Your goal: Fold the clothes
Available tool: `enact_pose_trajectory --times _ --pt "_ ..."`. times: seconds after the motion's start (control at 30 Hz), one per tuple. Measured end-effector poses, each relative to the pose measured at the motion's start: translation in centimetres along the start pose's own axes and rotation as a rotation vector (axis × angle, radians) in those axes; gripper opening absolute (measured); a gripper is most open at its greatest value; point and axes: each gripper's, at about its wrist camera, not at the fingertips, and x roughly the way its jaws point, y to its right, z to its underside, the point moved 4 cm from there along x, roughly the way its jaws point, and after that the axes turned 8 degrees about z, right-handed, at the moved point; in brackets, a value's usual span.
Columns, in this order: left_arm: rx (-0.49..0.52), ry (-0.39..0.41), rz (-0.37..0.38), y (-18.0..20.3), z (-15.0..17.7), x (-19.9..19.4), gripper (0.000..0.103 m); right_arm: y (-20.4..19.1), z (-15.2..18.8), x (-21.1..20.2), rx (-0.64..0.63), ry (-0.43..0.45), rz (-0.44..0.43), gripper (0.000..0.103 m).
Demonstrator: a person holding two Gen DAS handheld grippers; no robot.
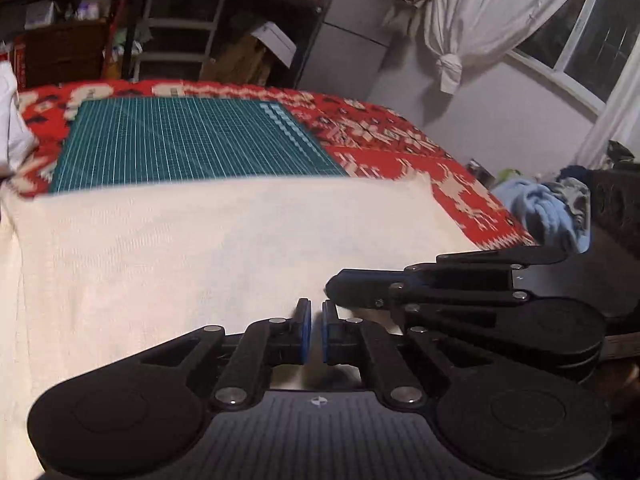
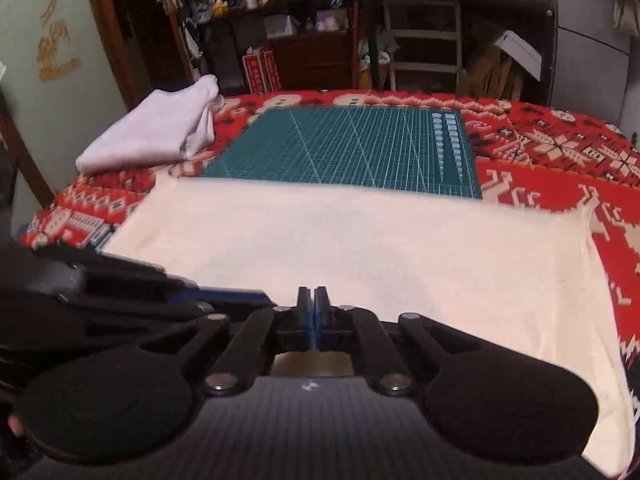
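Cream knitted garment (image 2: 360, 248), spread flat and wide, covers the near part of a table draped in a red patterned cloth (image 2: 552, 148). Its far edge overlaps the near edge of a teal gridded cutting mat (image 2: 344, 148) lying in the middle of the table. A folded white garment (image 2: 156, 128) sits at the table's far left corner, apart from the cream one.

Both black grippers hover low over the near edge of the cream garment, side by side and close together. The left gripper (image 1: 316, 330) has its blue-padded jaws slightly parted, a narrow gap between them. The right gripper (image 2: 314, 318) has its jaws pressed together; whether any fabric is caught between them cannot be told. A crumpled blue cloth (image 1: 544, 212) lies off the table's right side.
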Motion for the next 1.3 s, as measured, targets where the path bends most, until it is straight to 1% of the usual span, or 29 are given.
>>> enact_pose_trajectory --times 0.1,0.23,0.3,0.33,0.4,0.43,0.47,0.53,0.6,0.73,0.8,0.9,0.97,1.07,1.2,1.3 --pt "0.004 -0.022 0.006 0.4 1.5 -1.3 0.006 -0.3 1.4 -1.5 -0.065 -0.013 -0.019 0.003" --pt "0.009 -0.017 -0.001 1.0 2.4 -2.7 0.006 -0.5 3.2 -3.5 -0.124 -0.031 -0.036 0.005" --pt "0.041 0.019 -0.014 1.4 2.0 -3.0 0.006 -0.5 3.0 -4.0 -0.115 -0.031 -0.043 0.006" --pt "0.048 0.023 -0.021 1.4 1.8 -2.8 0.006 -0.6 2.8 -4.0 -0.107 -0.020 -0.045 0.006" --pt "0.046 0.004 -0.031 1.3 1.6 -2.3 0.006 -0.8 2.3 -3.9 -0.092 -0.004 -0.040 0.008" --pt "0.048 -0.009 -0.040 1.2 1.7 -2.2 0.006 -0.9 2.1 -3.4 -0.083 -0.010 -0.038 0.008" --pt "0.049 -0.021 -0.048 1.1 1.8 -2.1 0.008 -1.0 2.1 -3.1 -0.075 -0.018 -0.041 0.008" --pt "0.046 -0.038 -0.046 1.1 2.3 -2.5 0.008 -1.0 2.4 -2.7 -0.067 -0.038 -0.043 0.008" --pt "0.037 -0.041 -0.040 0.9 3.0 -3.4 0.008 -0.8 3.1 -3.4 -0.083 -0.031 -0.049 0.008" --pt "-0.008 -0.024 -0.030 0.4 4.3 -5.1 0.008 0.1 4.9 -5.4 -0.090 -0.034 -0.061 0.007" --pt "-0.012 -0.009 -0.038 0.7 4.4 -5.7 0.008 0.8 5.3 -6.3 -0.068 -0.037 -0.058 0.008" --pt "0.033 0.026 -0.028 1.8 3.9 -5.6 0.009 1.5 5.2 -7.3 -0.031 0.000 -0.034 0.009" --pt "0.059 0.022 -0.016 2.4 3.6 -4.8 0.011 1.4 4.9 -7.5 -0.030 0.015 -0.031 0.010" --pt "0.093 -0.021 -0.020 3.2 3.9 -3.2 0.011 0.1 4.8 -7.1 -0.065 0.015 -0.050 0.010" --pt "0.157 -0.033 -0.061 3.8 4.9 -3.1 0.012 -0.9 5.4 -7.1 -0.103 -0.002 -0.053 0.009" --pt "0.156 -0.041 -0.069 3.8 5.4 -3.8 0.012 -1.2 5.9 -7.2 -0.121 -0.014 -0.051 0.010"
